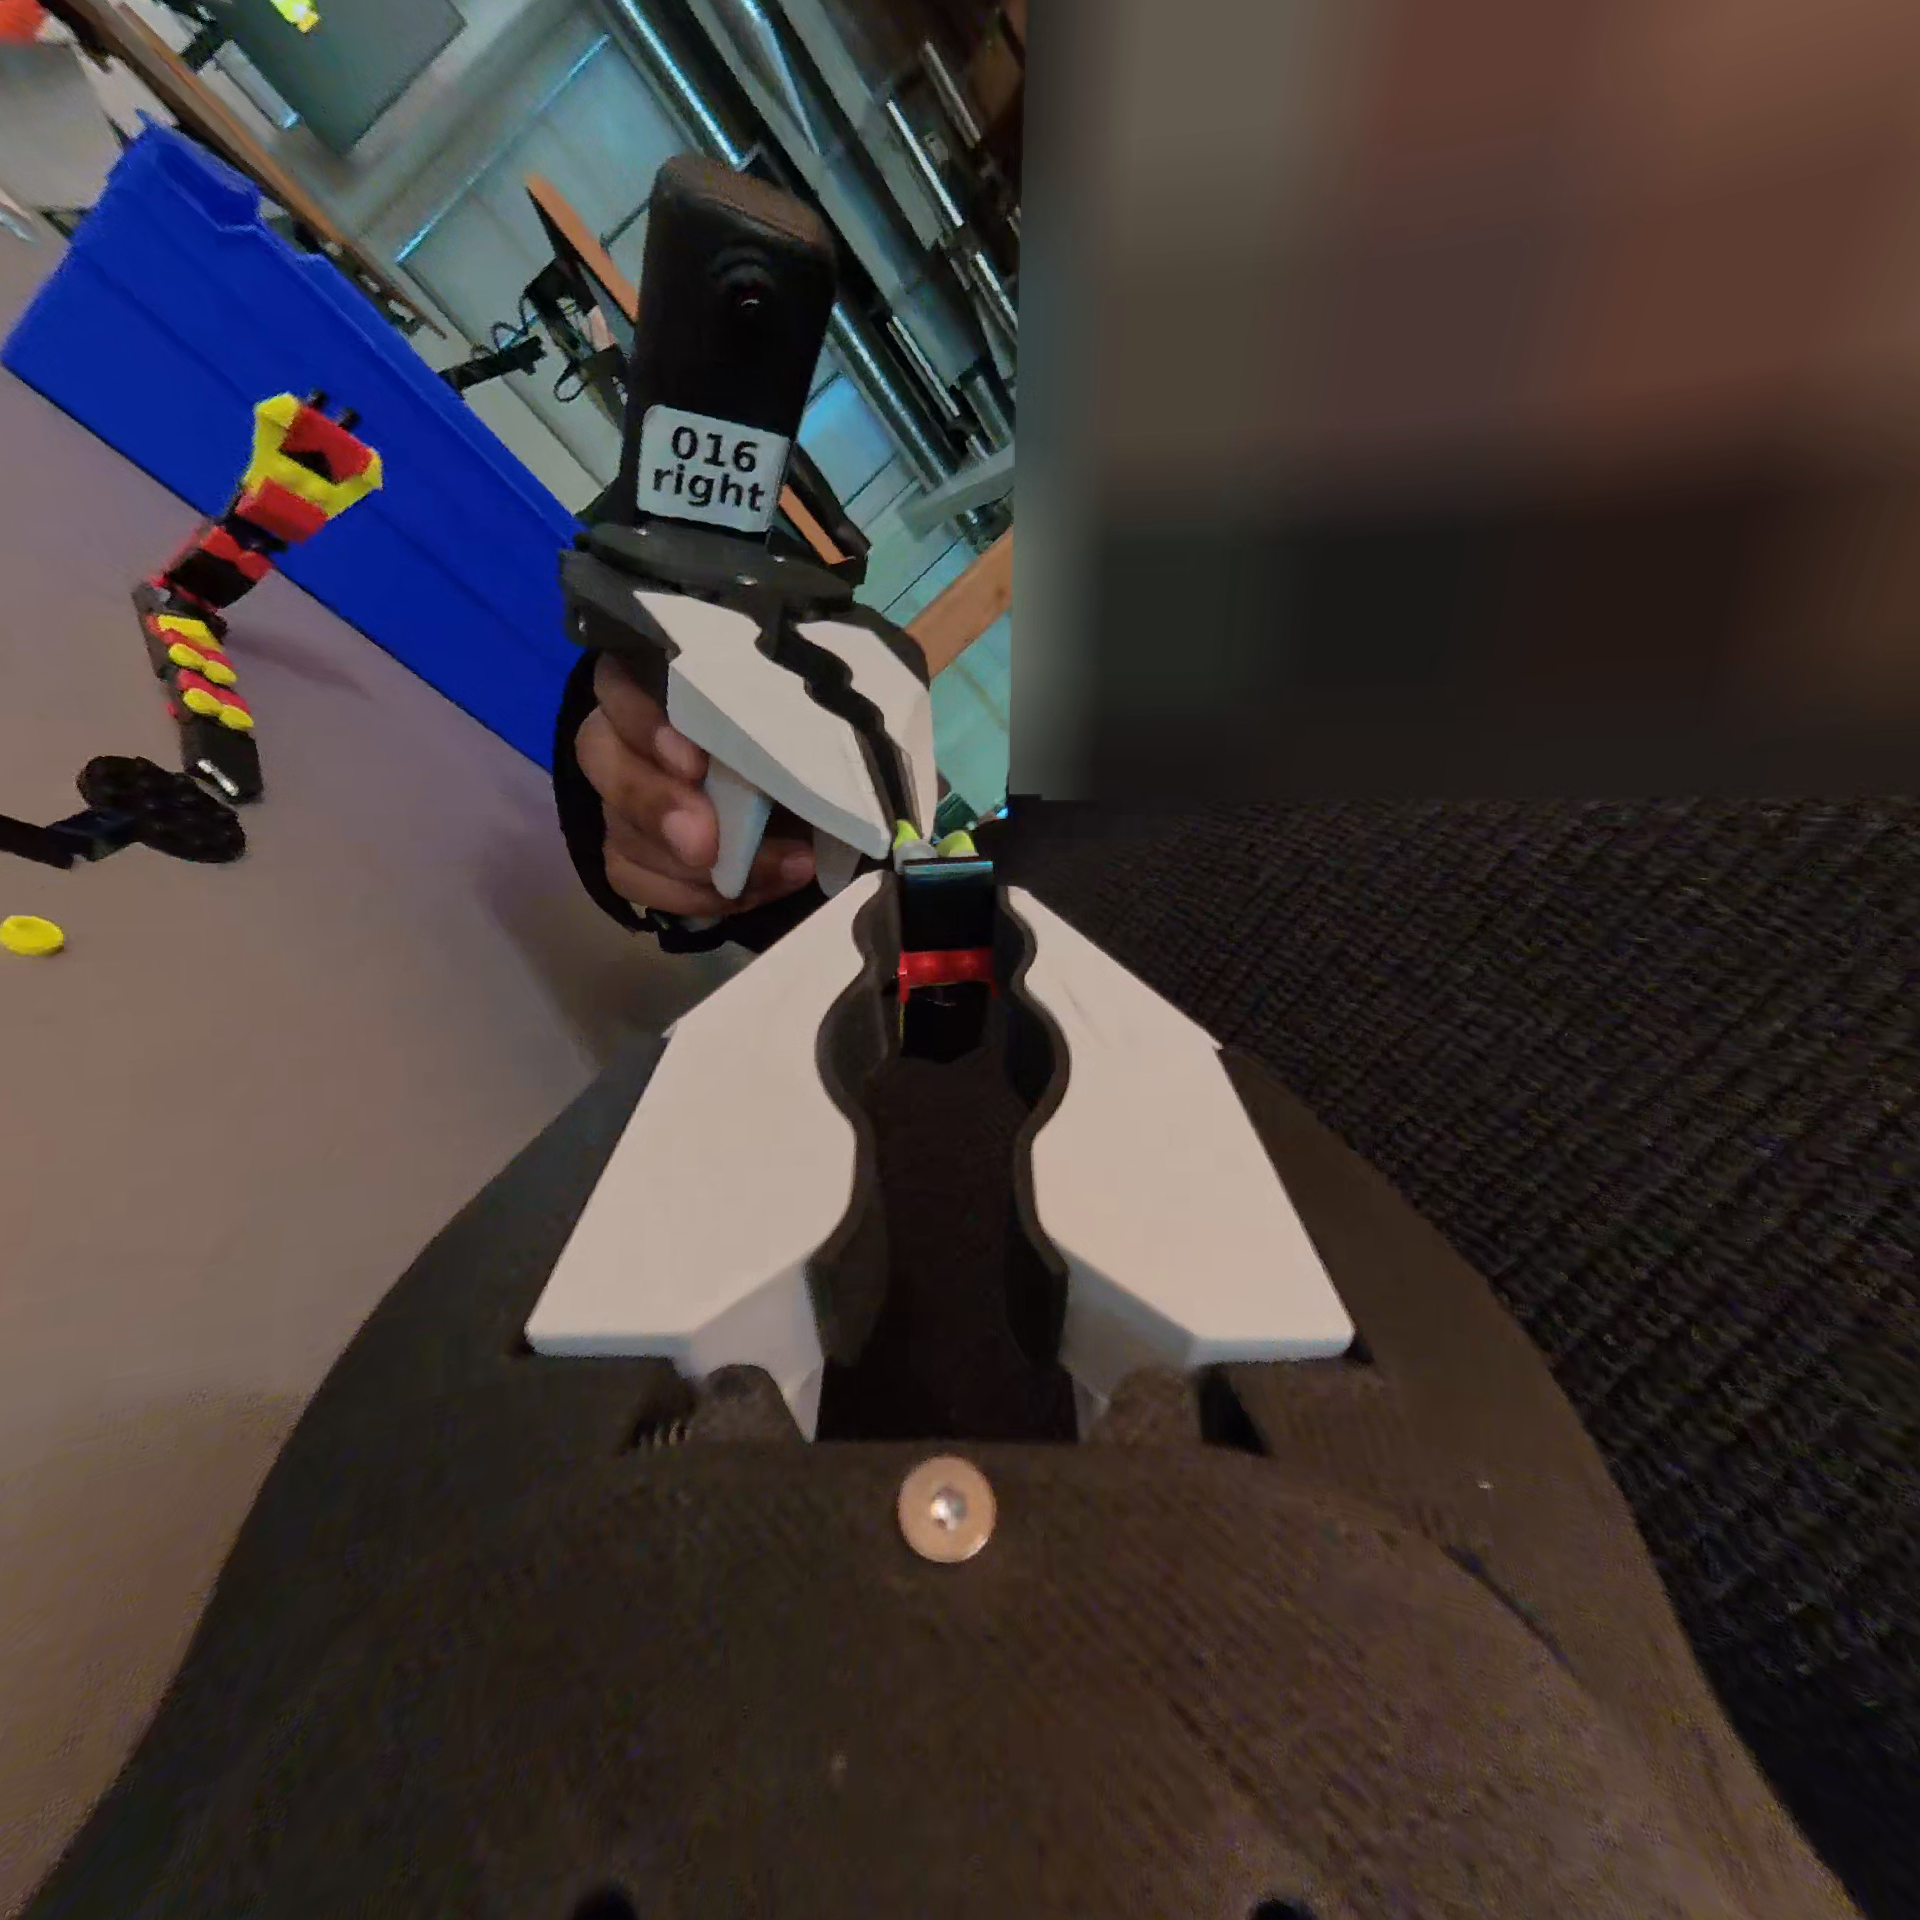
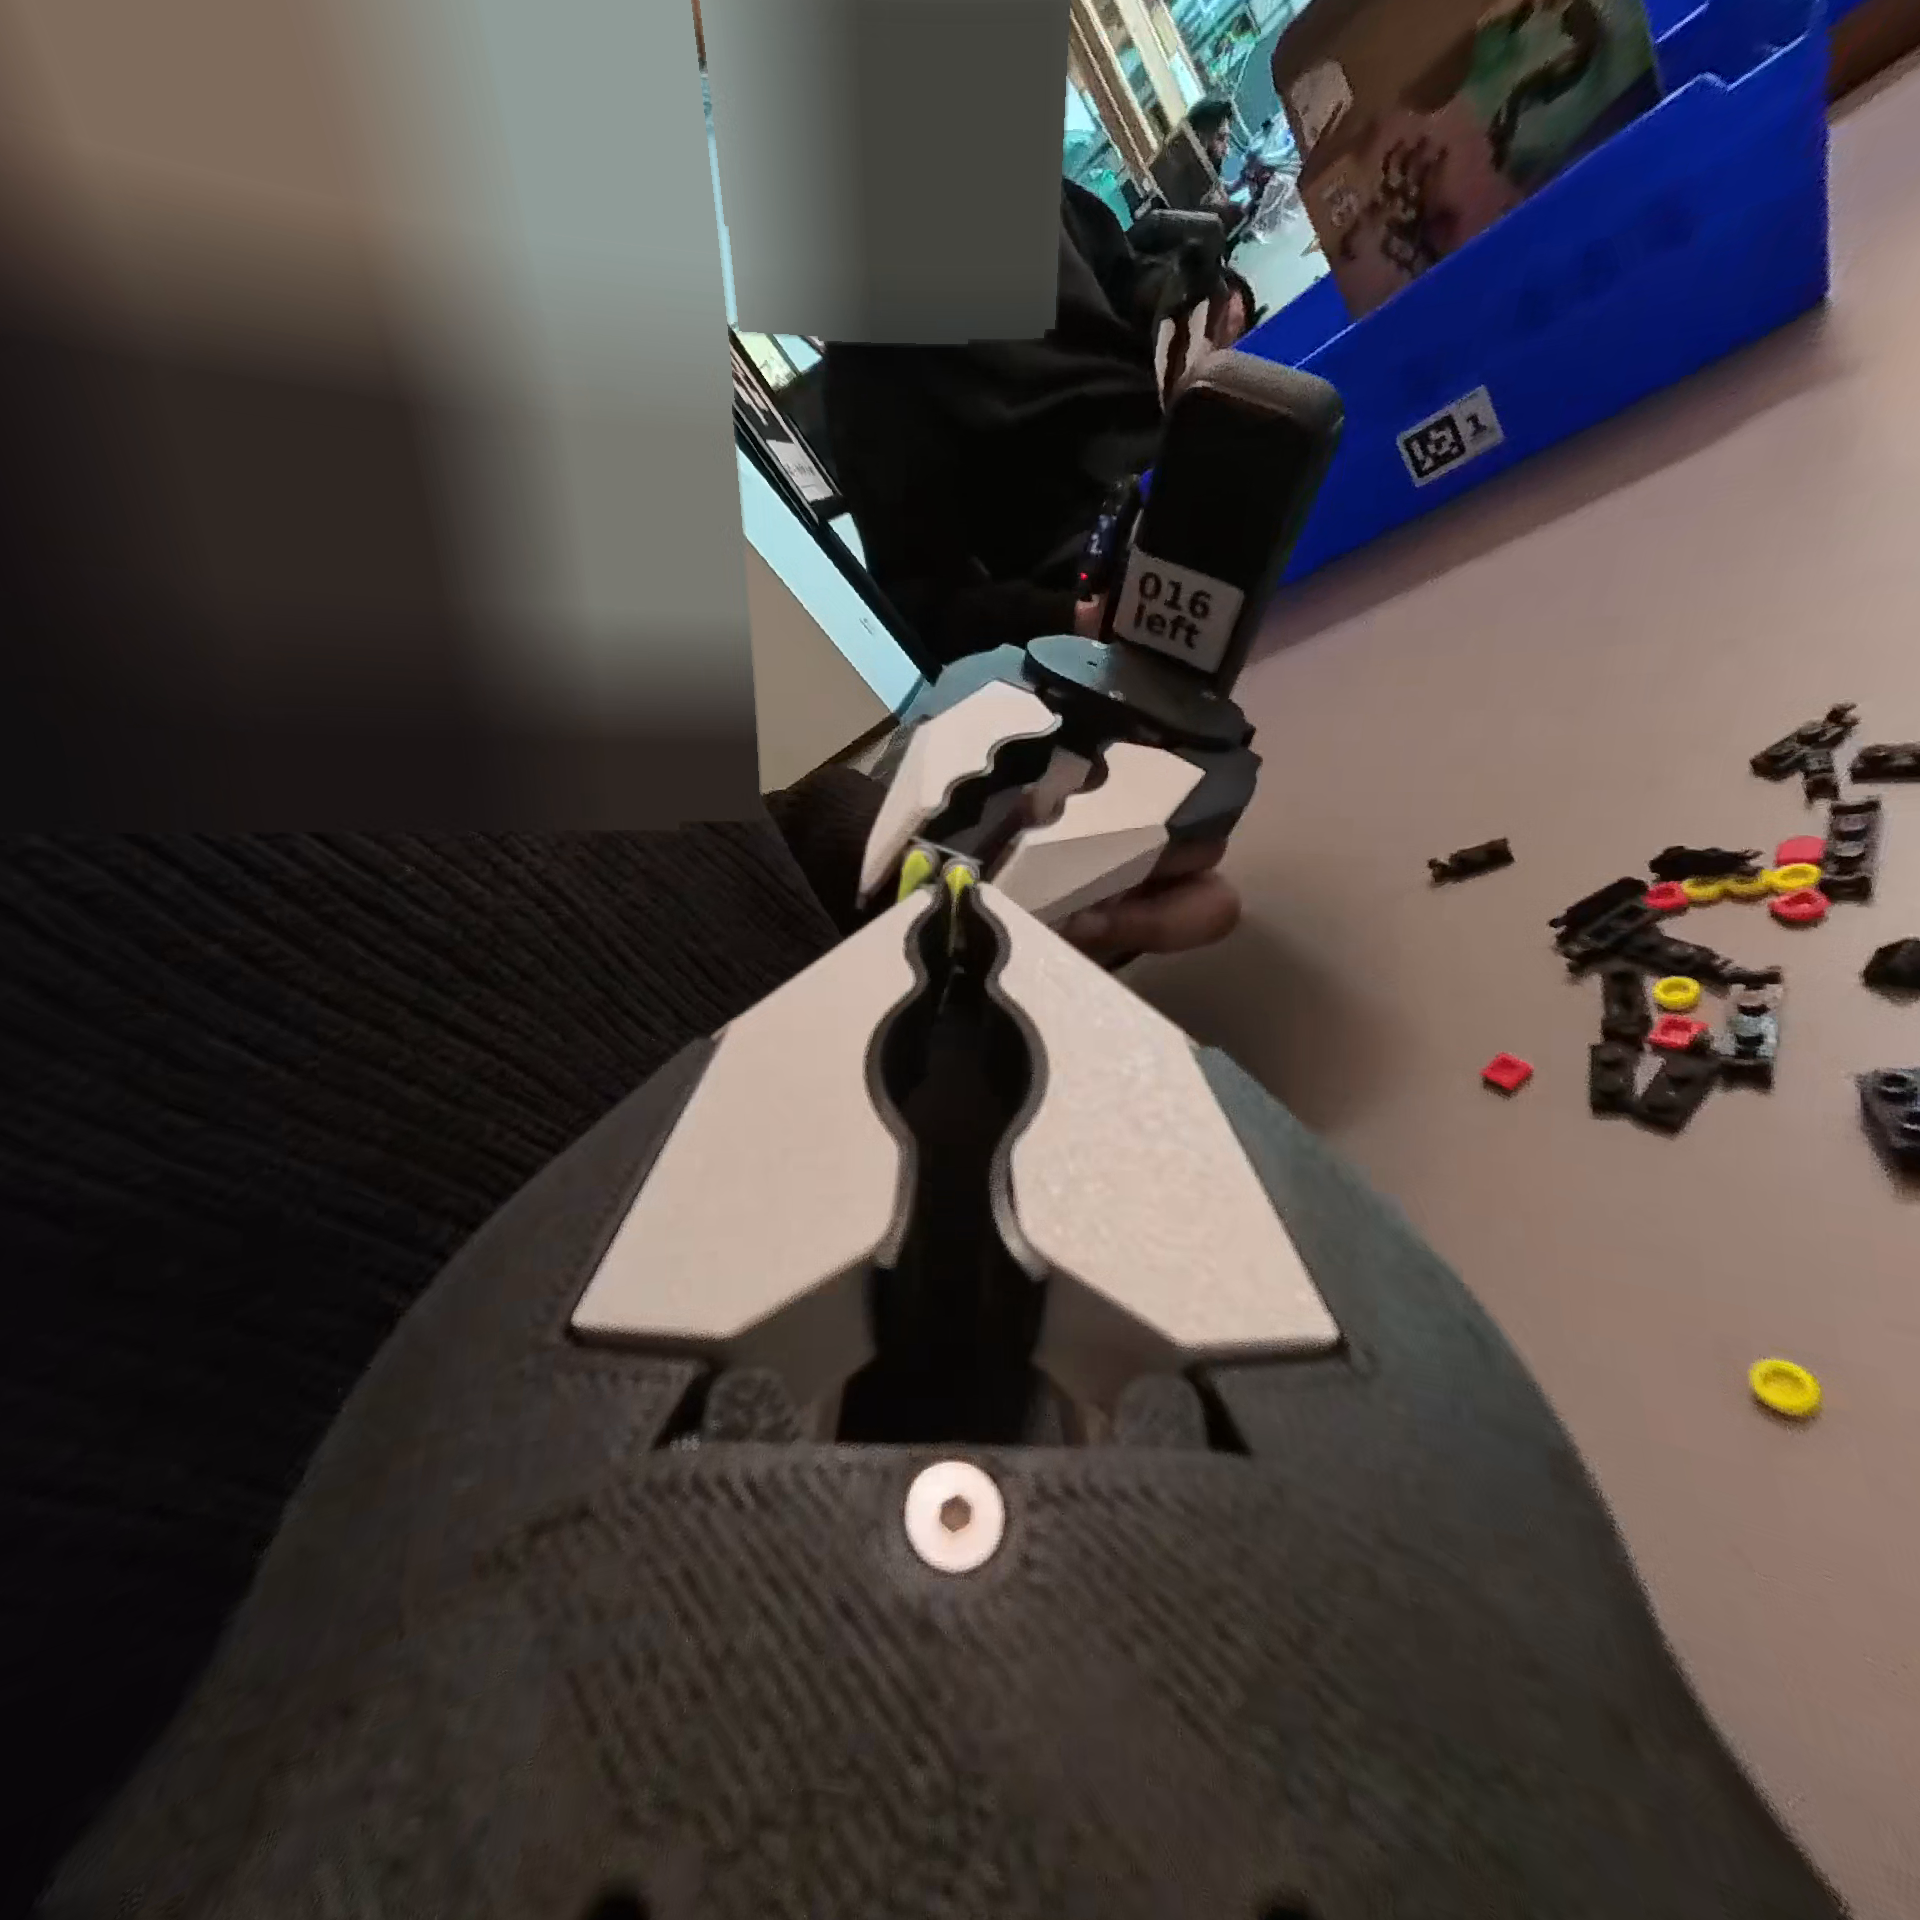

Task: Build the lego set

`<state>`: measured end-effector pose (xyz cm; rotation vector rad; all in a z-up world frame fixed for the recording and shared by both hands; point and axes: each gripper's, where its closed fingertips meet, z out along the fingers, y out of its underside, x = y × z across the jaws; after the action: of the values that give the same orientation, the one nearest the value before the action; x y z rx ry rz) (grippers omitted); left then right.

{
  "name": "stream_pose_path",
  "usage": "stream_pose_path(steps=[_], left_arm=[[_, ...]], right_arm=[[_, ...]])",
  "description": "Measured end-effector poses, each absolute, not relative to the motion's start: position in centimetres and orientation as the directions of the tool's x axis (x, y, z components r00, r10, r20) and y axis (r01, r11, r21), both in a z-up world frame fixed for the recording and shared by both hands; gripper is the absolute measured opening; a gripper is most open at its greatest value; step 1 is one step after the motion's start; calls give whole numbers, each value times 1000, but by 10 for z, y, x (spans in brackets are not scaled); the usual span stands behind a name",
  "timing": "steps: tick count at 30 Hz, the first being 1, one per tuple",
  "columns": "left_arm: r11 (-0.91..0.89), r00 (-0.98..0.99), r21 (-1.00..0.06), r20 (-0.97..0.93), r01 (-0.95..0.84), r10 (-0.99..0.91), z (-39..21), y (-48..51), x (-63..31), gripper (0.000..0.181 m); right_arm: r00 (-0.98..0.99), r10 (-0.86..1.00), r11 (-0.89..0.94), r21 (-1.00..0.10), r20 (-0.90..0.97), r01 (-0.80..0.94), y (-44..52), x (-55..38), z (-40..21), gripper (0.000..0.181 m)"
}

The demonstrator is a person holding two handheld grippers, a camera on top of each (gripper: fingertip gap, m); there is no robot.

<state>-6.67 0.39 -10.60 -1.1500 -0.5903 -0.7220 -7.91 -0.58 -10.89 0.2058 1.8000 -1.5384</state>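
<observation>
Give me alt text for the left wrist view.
The left gripper clamps a small black-and-red lego assembly, meeting the right gripper tip to tip. A red-yellow-black build stands left by a blue bin.

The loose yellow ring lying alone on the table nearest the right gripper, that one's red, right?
Not red. The right wrist view shows the loose ring is yellow, lying alone on the table apart from the pile of black, red and yellow pieces farther off.
</observation>
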Motion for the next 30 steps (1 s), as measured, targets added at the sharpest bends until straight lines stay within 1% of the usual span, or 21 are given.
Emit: stream_pose_path(steps=[10, 18, 30], left_arm=[[243, 623, -590, 777, 770, -89, -121, 6, -77, 15], [257, 593, -560, 802, 788, -70, -128, 7, -84, 15], [294, 589, -549, 805, 783, -67, -122, 7, -87, 14]], right_arm=[[-731, -289, 305, -783, -618, 542, -4, -84, -122, 0], [-757, -239, 309, -786, -609, 535, -4, -91, -129, 0], [-741, -250, 263, -780, -623, 567, -6, -95, -124, 0]])
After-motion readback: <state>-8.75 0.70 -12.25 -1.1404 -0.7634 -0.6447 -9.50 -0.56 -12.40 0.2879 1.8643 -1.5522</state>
